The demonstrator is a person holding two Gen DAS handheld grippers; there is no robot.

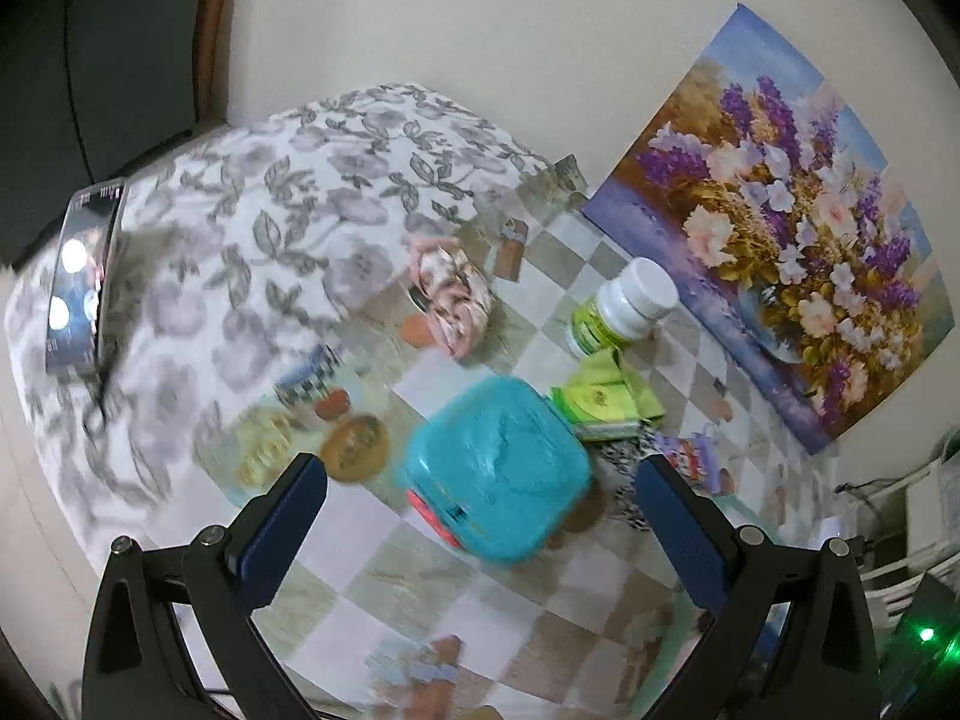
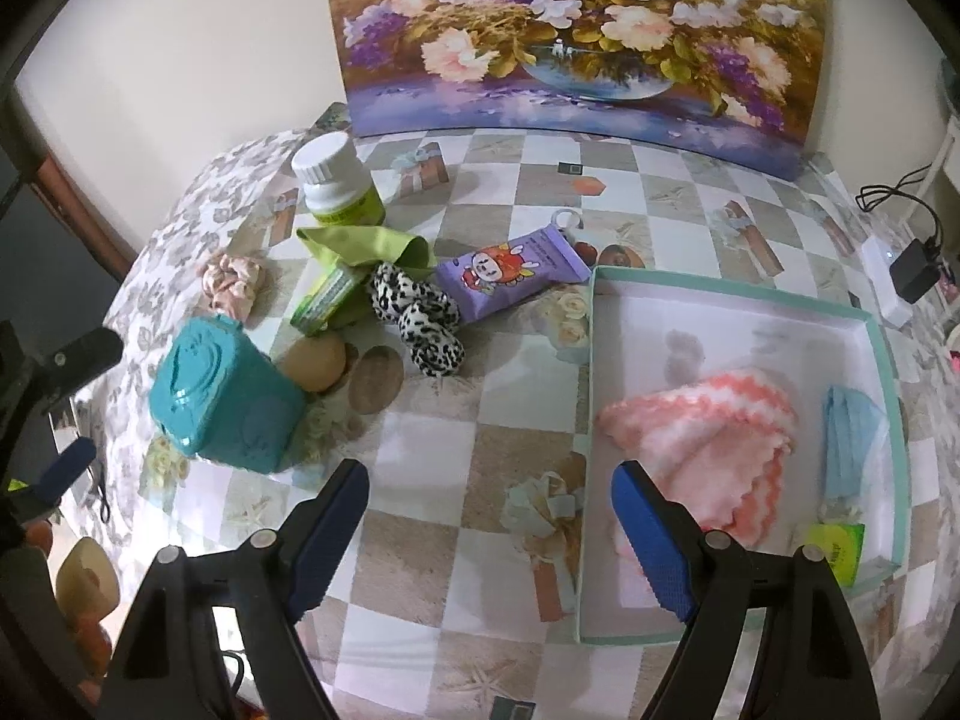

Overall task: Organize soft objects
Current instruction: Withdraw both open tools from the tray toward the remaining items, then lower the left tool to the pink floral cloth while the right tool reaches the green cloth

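My right gripper (image 2: 489, 489) is open and empty, above the table just left of a shallow white box with a teal rim (image 2: 882, 372). In the box lie a pink-and-white knitted cloth (image 2: 714, 444), a blue face mask (image 2: 849, 438) and a small green packet (image 2: 837, 549). On the table lie a leopard-print scrunchie (image 2: 420, 318), a pink floral scrunchie (image 2: 231, 282), a green cloth (image 2: 366, 246) and a purple cartoon pouch (image 2: 510, 270). My left gripper (image 1: 480, 480) is open and empty, above a teal plastic container (image 1: 498, 468). The pink floral scrunchie (image 1: 453, 294) lies beyond it.
A white-capped green bottle (image 2: 339, 183), a brown egg-like ball (image 2: 315, 363) and a small green box (image 2: 324, 300) sit among the soft items. A flower painting (image 2: 576, 30) leans on the wall behind. A phone (image 1: 84, 276) lies on the floral cloth (image 1: 270, 210) at left.
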